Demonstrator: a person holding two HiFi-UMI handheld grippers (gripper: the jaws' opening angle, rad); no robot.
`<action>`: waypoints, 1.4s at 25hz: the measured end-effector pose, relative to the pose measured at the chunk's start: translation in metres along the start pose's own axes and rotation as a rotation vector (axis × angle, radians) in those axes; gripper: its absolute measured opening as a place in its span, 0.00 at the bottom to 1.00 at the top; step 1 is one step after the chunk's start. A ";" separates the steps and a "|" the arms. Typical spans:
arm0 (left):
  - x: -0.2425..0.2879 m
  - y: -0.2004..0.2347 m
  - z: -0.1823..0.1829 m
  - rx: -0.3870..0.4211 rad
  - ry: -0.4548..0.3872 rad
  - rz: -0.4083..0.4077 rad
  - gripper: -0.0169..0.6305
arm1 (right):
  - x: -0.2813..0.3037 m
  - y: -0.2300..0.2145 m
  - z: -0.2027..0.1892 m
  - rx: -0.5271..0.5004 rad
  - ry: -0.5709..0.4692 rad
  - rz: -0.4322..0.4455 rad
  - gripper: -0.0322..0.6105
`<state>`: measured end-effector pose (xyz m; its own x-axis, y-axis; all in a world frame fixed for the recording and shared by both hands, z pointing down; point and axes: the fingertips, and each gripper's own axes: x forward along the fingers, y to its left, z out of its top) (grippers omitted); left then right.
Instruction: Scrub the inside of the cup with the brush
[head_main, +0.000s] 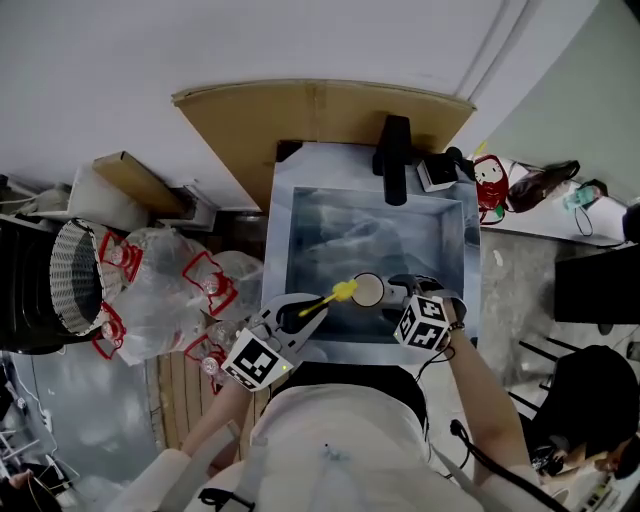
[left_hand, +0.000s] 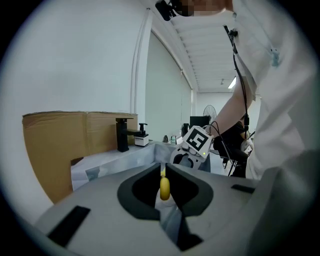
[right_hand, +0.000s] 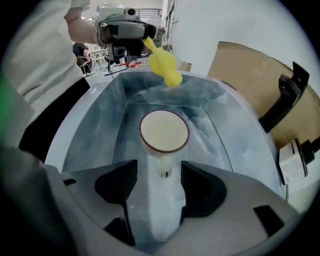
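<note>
The white round cup (head_main: 369, 290), brown-rimmed, sits centre frame over the plastic-lined sink (head_main: 330, 220) — handle clamped by the right gripper (head_main: 402, 293). The left gripper (head_main: 300, 312) (lower left) pinches the yellow brush (head_main: 341, 292) — head just beside the rim.

The white handled cup (right_hand: 164, 131), round mouth rimmed in brown, stands upright over the front half of the sink (head_main: 283, 250). The yellow plastic brush (head_main: 338, 294) slants over the sink's front edge, its head just beside the cup's rim, outside the cup.
</note>
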<state>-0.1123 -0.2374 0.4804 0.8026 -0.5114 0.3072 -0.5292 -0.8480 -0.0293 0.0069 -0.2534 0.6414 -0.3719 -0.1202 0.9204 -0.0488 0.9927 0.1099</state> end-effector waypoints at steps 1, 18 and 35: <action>0.003 -0.001 -0.002 -0.004 0.007 -0.001 0.08 | 0.003 -0.001 -0.001 -0.003 0.000 0.008 0.48; 0.038 -0.005 -0.021 -0.019 0.102 -0.065 0.08 | 0.025 -0.005 -0.001 -0.044 0.025 0.110 0.17; 0.085 -0.030 -0.041 0.381 0.438 -0.216 0.08 | 0.025 -0.005 -0.001 -0.088 0.031 0.122 0.16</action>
<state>-0.0393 -0.2494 0.5467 0.6501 -0.2869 0.7036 -0.1672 -0.9573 -0.2358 -0.0008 -0.2617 0.6639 -0.3414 0.0000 0.9399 0.0768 0.9967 0.0279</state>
